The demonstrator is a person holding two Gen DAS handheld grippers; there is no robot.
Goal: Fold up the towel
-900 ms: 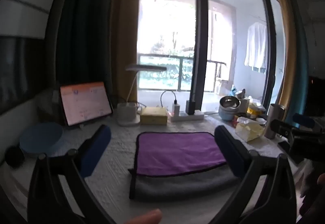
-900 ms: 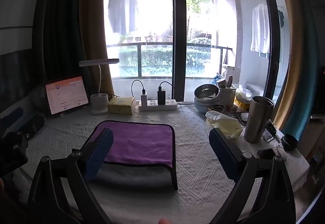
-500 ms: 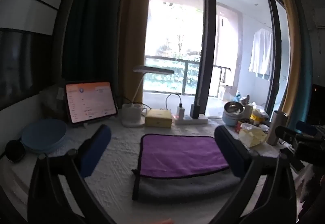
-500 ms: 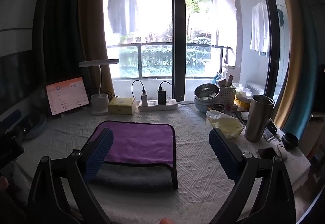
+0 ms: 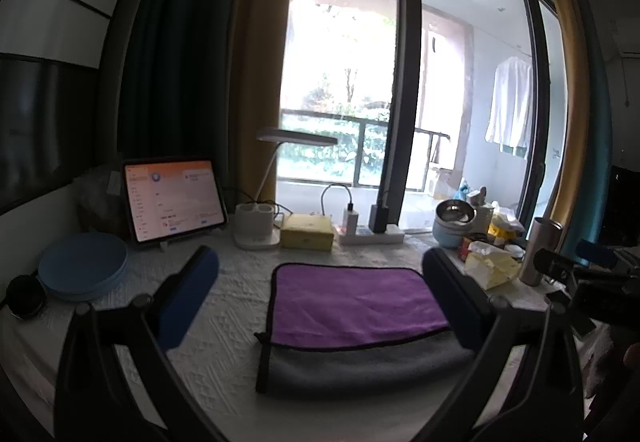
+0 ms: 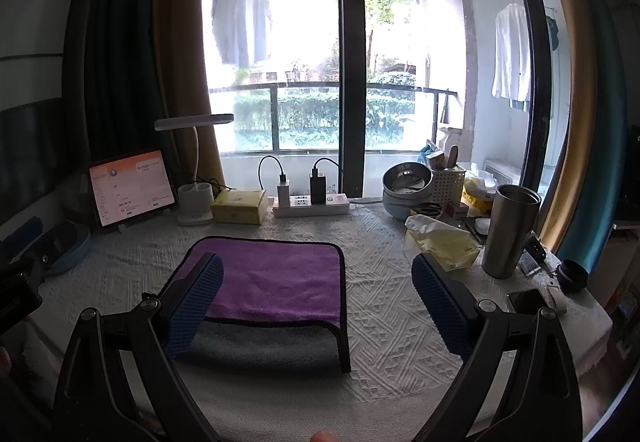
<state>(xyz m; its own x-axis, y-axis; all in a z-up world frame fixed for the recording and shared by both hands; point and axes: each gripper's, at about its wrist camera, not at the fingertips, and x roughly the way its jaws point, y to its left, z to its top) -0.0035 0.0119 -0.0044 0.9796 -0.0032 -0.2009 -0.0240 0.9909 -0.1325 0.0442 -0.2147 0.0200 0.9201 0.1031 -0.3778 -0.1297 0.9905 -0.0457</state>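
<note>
A towel [image 5: 356, 302], purple on top and grey underneath with a black hem, lies folded flat on the white textured table cover [image 5: 224, 326]; the grey layer sticks out at the near side. It also shows in the right wrist view [image 6: 276, 282]. My left gripper [image 5: 320, 306] is open and empty, held above the table in front of the towel. My right gripper [image 6: 316, 306] is open and empty, with the towel's right half between its blue pads [image 6: 196, 302]. The right gripper also shows at the right edge of the left wrist view [image 5: 580, 266].
At the back stand a tablet [image 5: 172, 197], a desk lamp [image 5: 260, 217], a yellow tissue box [image 5: 307, 232] and a power strip [image 5: 372, 234]. A blue plate [image 5: 82, 272] lies at left. Bowls [image 6: 406, 185], a yellow pack [image 6: 444, 242], a steel tumbler [image 6: 510, 230] and a phone [image 6: 528, 300] crowd the right.
The left gripper has risen and tilted up a little, so the table and towel sit lower in its view. The right gripper has barely moved. The towel lies as before.
</note>
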